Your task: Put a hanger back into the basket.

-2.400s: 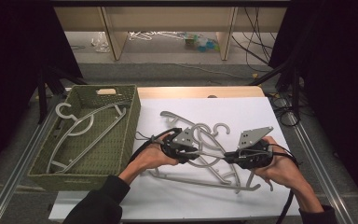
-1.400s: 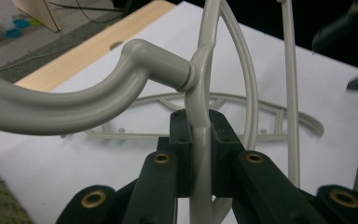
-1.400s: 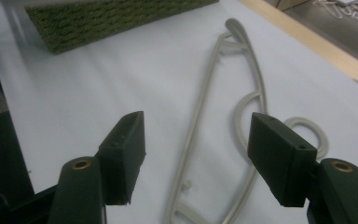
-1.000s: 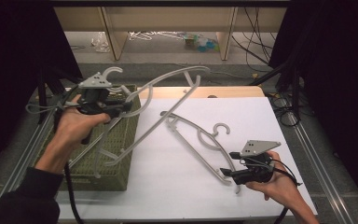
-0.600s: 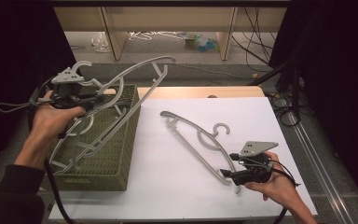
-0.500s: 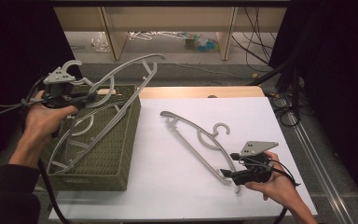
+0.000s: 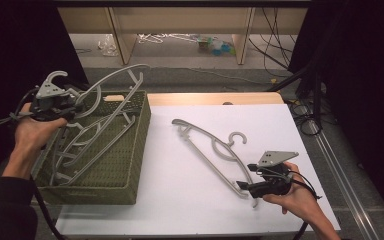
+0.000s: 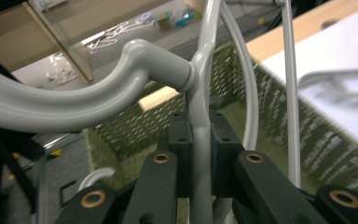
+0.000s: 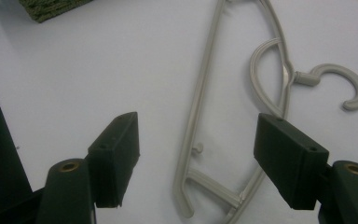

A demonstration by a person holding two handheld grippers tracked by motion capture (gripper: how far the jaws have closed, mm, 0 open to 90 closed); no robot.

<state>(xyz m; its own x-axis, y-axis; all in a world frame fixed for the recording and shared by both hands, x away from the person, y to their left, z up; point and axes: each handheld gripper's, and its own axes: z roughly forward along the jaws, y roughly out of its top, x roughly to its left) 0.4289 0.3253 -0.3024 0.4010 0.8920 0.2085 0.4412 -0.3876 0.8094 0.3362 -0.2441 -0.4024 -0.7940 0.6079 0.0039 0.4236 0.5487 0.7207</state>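
My left gripper [image 7: 75, 102] is shut on the neck of a grey plastic hanger [image 7: 112, 80], which I hold tilted over the left part of the green woven basket [image 7: 130, 165]. In the left gripper view my left gripper [image 8: 200, 137] has its pads [image 8: 179, 149] clamping the hanger's stem [image 8: 200, 98] just under the hook. A second grey hanger [image 7: 207, 142] lies flat on the white table. My right gripper [image 7: 244, 186] sits at that hanger's near end. Its jaws have just been opening. In the right gripper view my right gripper [image 9: 203, 156] straddles the hanger [image 9: 204, 84] without touching it.
More grey hangers [image 7: 87, 145] lie inside the basket. The white table sheet [image 7: 180, 200] ends at a wooden strip [image 7: 215, 98] at the back. Cables [image 7: 305, 115] hang off the right side. Shelving and clutter [image 7: 180, 37] are on the floor beyond.
My left hand has carried its hanger left and down over the basket. The right hand has stayed at the end of the table hanger, and its jaws have spread a little.
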